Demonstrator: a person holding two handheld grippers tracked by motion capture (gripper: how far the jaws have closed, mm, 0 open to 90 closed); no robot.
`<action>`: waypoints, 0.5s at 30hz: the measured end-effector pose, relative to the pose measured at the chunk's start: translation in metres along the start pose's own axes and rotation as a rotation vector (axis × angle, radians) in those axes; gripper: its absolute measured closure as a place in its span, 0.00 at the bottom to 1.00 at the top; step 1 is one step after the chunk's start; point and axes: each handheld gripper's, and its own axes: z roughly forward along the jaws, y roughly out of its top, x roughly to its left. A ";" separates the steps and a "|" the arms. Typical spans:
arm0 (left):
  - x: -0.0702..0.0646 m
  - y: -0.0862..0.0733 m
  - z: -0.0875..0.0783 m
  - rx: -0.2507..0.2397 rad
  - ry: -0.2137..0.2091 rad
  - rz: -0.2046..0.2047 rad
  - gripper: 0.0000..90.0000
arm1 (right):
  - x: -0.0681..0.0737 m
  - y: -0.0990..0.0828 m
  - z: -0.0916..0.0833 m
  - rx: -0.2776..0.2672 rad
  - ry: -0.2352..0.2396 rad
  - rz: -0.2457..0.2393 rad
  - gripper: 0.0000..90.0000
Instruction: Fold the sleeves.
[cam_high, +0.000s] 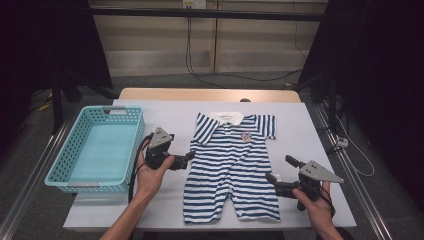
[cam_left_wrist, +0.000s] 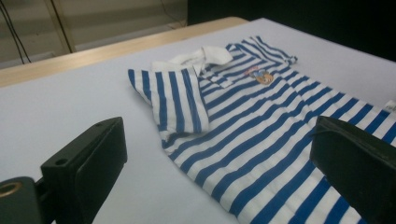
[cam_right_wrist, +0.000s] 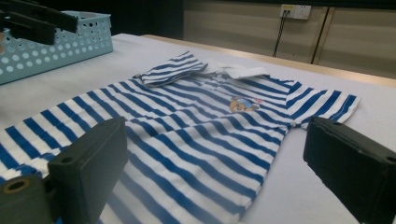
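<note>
On the table: table (cam_high: 150, 210) white-topped, wooden strip along the far edge; everything below rests on it.
Romper: romper (cam_high: 232, 165), blue and white stripes, lies flat at the table's middle, between the two grippers.
Romper axis: long axis runs near to far in the high view; white collar (cam_high: 227, 117) points to the far edge, the two leg ends to the person.
Romper sleeves: sleeve (cam_high: 205, 127) on the left gripper's side is folded in over the chest; the other sleeve (cam_high: 265, 126) lies spread out flat.
Basket: basket (cam_high: 75, 177), teal and perforated, stands at the table's left, just beside the left gripper, with nothing visible inside.
Left gripper: left gripper (cam_high: 189, 157) sits at the romper's left edge near the waist; jaws wide apart, nothing between them, the striped cloth lying beyond and below.
Right gripper: right gripper (cam_high: 271, 178) sits at the romper's right edge by the leg; jaws also wide apart, gripping nothing.
Step in hand: likely folding the romper, one sleeve done and let go, neither gripper engaged.
Next move: probably the right gripper should travel up to the spread sleeve, pinch its outer hem, and carry it across the chest to match the first; a shallow grip on one layer would keep the body from lifting.
Badge: bear patch (cam_high: 246, 136) on the chest faces up.
</note>
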 end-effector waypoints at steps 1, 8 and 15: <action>0.000 0.000 -0.005 -0.014 0.009 -0.008 0.04 | -0.001 0.001 0.001 -0.001 -0.002 -0.003 0.06; 0.003 -0.010 -0.036 -0.042 0.049 -0.039 0.04 | -0.014 0.010 0.010 -0.002 -0.009 -0.002 0.05; -0.004 -0.015 -0.066 -0.072 0.074 -0.027 0.04 | -0.026 0.018 0.018 0.005 -0.016 -0.013 0.07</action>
